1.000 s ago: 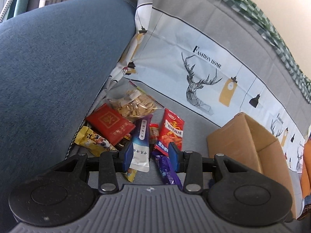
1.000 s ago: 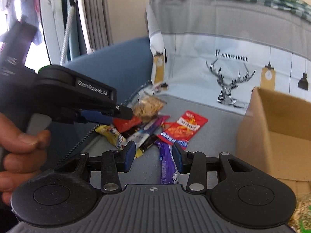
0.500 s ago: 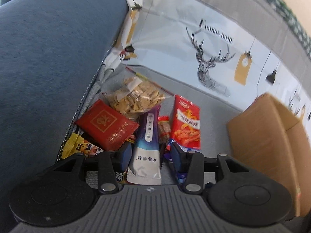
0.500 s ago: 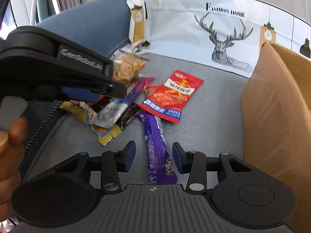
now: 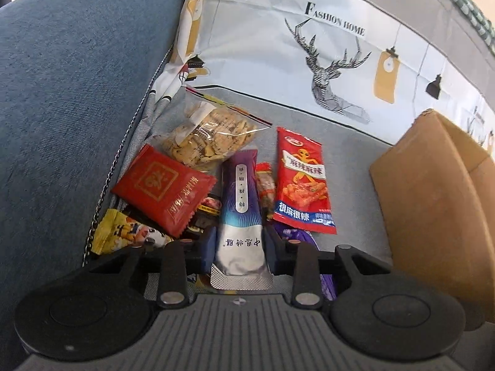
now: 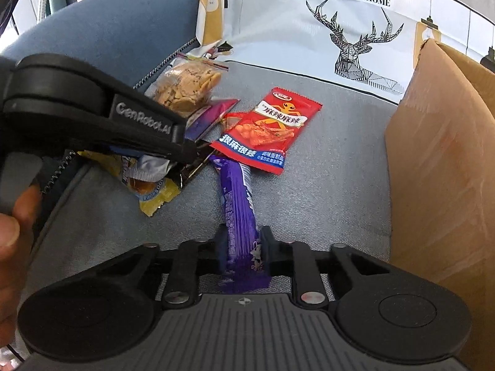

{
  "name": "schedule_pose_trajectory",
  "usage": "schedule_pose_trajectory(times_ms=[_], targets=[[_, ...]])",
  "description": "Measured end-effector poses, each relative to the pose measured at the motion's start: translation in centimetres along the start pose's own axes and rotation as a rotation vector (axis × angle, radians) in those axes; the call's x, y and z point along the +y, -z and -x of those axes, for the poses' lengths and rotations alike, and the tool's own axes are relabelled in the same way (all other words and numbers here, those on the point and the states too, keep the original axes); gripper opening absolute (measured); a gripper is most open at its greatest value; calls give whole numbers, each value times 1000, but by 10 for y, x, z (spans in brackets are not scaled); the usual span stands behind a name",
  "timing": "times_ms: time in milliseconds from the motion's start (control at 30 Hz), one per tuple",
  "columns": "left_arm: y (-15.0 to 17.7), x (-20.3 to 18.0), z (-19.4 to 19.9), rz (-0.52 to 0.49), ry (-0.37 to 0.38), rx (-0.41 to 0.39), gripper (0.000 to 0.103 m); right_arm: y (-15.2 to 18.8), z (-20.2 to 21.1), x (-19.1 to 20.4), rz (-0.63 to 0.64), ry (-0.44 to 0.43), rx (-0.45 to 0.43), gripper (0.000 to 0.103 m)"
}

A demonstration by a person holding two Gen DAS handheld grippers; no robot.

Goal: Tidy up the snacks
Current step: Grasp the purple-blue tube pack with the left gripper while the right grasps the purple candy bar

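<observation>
**Both grippers close on snack packets**

The right gripper has just clenched its jaws on the purple bar mid-cushion. The left gripper jaws, just narrowing, pinch the white-and-purple pouch by the sofa cushion's armrest edge.

"FASHION HOME" stood printed above the deer on the sofa cover. "GenRobot.AI" ran along the left gripper. The red snack packet carried Chinese characters, as did the purple-and-white pouch.

Grey sofa seat, snack packets heaped left of the cardboard box (red packet nearest), purple bar alongside.
</observation>
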State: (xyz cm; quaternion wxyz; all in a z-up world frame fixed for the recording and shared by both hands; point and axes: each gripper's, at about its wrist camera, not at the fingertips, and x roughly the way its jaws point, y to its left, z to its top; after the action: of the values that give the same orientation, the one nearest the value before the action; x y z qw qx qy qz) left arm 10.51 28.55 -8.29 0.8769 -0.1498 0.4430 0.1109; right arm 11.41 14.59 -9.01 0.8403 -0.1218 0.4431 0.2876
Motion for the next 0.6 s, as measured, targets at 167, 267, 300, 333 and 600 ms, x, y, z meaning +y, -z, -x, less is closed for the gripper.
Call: schedule_pose_trajectory(times_ms=[167, 267, 300, 333, 600], targets=[[12, 5, 19, 40, 62, 50, 36, 6, 15, 2, 7, -18, -21, 18], [26, 11, 28, 91, 90, 120, 36, 12, 25, 3, 21, -25, -13, 18], [32, 13, 31, 108, 96, 149, 36, 15, 29, 3, 31, -24, -10, 18], [38, 14, 34, 120, 98, 173, 36, 18, 32, 4, 45, -18, -3, 18], [59, 19, 36, 97, 25, 267, 51, 42, 37, 3, 72, -23, 109, 19]])
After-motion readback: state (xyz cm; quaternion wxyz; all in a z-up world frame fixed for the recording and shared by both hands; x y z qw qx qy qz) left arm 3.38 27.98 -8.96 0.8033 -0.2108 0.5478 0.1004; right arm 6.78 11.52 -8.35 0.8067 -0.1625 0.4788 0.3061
